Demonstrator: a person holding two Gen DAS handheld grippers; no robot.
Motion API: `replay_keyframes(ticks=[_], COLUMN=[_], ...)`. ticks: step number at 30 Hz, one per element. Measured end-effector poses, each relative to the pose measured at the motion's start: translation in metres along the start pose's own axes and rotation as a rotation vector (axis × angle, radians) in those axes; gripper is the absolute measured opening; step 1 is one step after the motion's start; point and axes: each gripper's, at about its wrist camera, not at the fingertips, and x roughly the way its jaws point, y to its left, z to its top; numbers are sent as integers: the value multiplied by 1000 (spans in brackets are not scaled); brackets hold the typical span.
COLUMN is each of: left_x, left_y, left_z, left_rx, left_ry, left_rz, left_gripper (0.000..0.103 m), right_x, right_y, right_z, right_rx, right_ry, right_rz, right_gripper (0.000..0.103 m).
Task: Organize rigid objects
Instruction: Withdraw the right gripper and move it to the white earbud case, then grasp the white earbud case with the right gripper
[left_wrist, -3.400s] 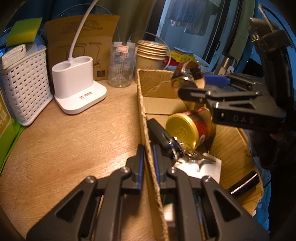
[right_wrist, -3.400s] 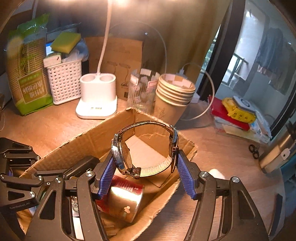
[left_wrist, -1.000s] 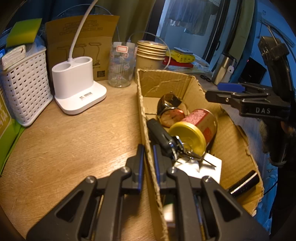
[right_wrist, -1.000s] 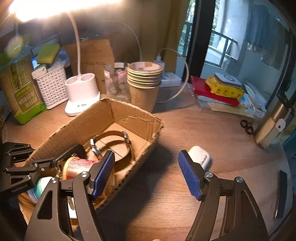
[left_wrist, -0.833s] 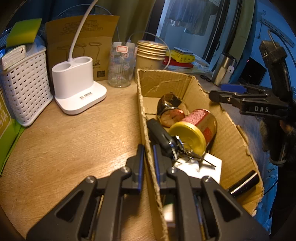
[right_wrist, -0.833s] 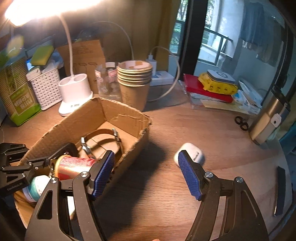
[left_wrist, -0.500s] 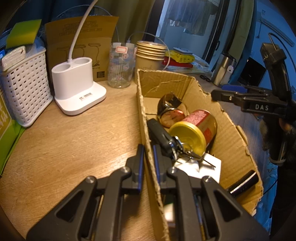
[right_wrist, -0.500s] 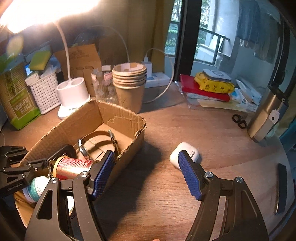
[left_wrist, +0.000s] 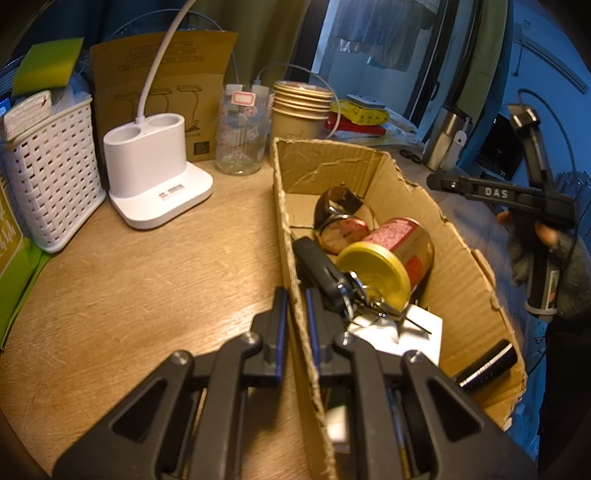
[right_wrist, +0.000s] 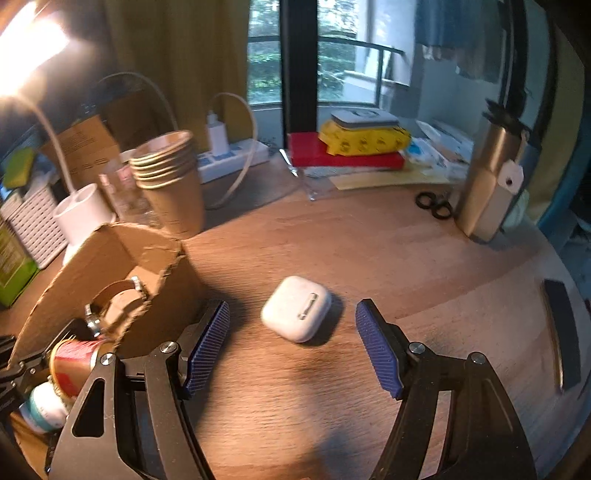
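Left gripper (left_wrist: 295, 314) is pinching the near left wall of the cardboard box (left_wrist: 461, 266), fingers closed on the cardboard edge, steadying it on the tabletop (left_wrist: 147, 277).

Box contents, left to right in the left wrist view: black key fob with keys (left_wrist: 325, 273), wristwatch (left_wrist: 340, 221) toward the far end, red can with yellow lid (left_wrist: 388, 258) lying on its side, white item under the keys, dark cylinder (left_wrist: 487, 365) at the near right corner. These are reading as already sorted.

Right gripper (right_wrist: 291, 347) is hanging released, fingers spread wide, empty, lined up on the white earbud case (right_wrist: 295, 308), which is lying on the tabletop just right of the box and not yet touched.

Judgement: most of the task is done; the case looks like the next pick. A dark flat bar (right_wrist: 561, 332) at far right may also be waiting.
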Motion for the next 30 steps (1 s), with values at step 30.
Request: replay_keyframes(ticks=[30], left_x=[0], left_y=[0], left_z=[0], left_rx=[1], left_ry=[0], left_rz=[1], left_gripper=[11], right_x=[64], right_y=[9], right_z=[-2], right_rx=[-17], right_ry=[97], right_rz=[-97], right_gripper=[67])
